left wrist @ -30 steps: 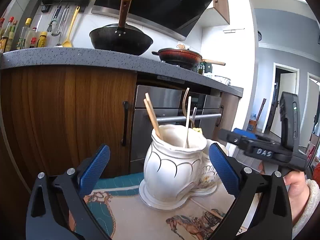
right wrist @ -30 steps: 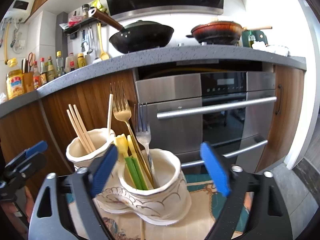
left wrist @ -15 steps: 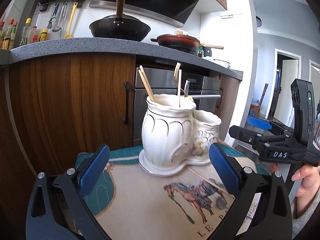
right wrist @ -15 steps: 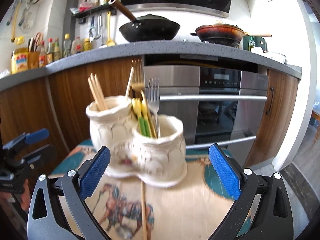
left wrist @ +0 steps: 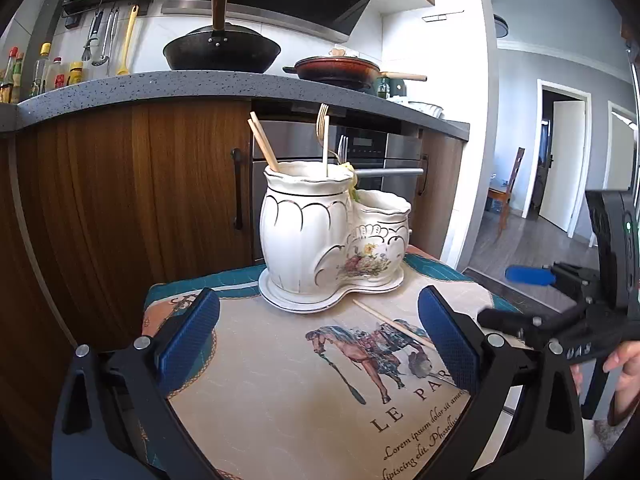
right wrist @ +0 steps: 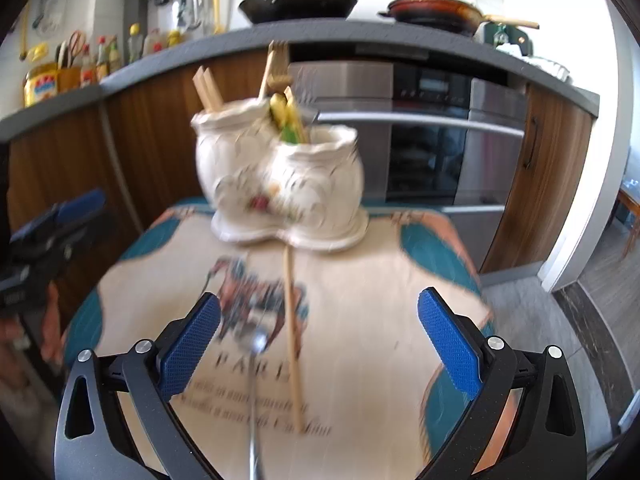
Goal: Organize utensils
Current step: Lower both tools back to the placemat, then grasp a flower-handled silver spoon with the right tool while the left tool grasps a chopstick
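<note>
Left wrist view showed the left hand-held gripper (left wrist: 316,340) wide open and empty; chopsticks and forks stood in the white ceramic double-pot holder (left wrist: 332,236), one wooden chopstick (right wrist: 293,336) and metal spoon (right wrist: 253,392) lay loose on the horse-print mat (left wrist: 288,380), right hand-held gripper (right wrist: 318,340) agape, empty.

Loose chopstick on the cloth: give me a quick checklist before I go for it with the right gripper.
1. Right gripper open and empty: ok.
2. Loose chopstick lies flat on the tablecloth, between the open fingers: ok.
3. Spoon lies close beside the chopstick, so the jaws may catch both: not ok.
4. Left gripper open, empty and off to the side: ok.
5. Ceramic holder upright on the cloth; room in its tall pot beside the chopsticks already there: ok.
6. Right wrist view sharp enough to aim: not ok, it is blurred by motion.
</note>
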A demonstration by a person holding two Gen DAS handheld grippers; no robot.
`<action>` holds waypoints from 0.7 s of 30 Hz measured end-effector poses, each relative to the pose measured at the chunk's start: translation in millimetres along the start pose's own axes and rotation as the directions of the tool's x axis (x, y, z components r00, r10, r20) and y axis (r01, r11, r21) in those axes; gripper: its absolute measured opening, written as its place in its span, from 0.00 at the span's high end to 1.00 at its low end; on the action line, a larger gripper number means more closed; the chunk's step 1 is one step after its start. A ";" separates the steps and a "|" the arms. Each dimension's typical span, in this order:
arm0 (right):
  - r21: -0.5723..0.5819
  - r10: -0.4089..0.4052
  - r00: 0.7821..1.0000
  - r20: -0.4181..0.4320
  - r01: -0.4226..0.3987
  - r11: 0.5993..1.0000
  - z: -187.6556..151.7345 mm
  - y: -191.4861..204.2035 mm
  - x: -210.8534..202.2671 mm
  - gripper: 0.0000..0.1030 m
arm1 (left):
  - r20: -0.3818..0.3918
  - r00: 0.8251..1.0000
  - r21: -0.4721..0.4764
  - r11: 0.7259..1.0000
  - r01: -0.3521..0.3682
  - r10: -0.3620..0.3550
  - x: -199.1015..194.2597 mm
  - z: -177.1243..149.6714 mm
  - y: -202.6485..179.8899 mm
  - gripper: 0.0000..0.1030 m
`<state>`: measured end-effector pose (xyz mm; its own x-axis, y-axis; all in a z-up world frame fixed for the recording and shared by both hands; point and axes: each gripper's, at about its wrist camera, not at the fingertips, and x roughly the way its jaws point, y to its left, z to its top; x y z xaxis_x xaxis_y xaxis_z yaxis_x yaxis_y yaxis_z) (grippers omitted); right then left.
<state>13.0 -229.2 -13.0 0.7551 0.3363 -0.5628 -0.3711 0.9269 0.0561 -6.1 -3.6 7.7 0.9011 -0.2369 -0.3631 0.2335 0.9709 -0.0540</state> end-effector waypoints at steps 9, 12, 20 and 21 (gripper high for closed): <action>-0.108 0.005 0.990 -0.140 -0.020 0.994 -22.1 39.7 13.8 0.08 | -0.025 1.000 0.026 1.000 0.008 -0.008 4.4 -5.7 5.2 0.05; -0.150 0.000 0.983 -0.183 -0.028 0.988 -28.0 50.2 22.4 0.15 | -0.027 1.000 0.006 1.000 0.010 -0.010 3.7 -5.6 10.0 0.05; -0.131 0.019 0.967 -0.254 -0.054 0.990 -33.4 51.0 36.4 0.55 | -0.029 0.999 -0.034 0.999 0.024 -0.025 4.3 -4.7 15.5 0.05; -0.112 0.028 0.964 -0.263 -0.060 0.992 -32.9 48.6 37.6 0.57 | -0.030 0.999 -0.032 0.999 0.024 -0.025 4.3 -5.1 14.8 0.05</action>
<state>5.6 -177.0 -58.6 0.5753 0.3066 -0.7583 -0.4737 0.8807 -0.0032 -0.7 10.0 0.5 0.8838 -0.2595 -0.3894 0.2430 0.9657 -0.0921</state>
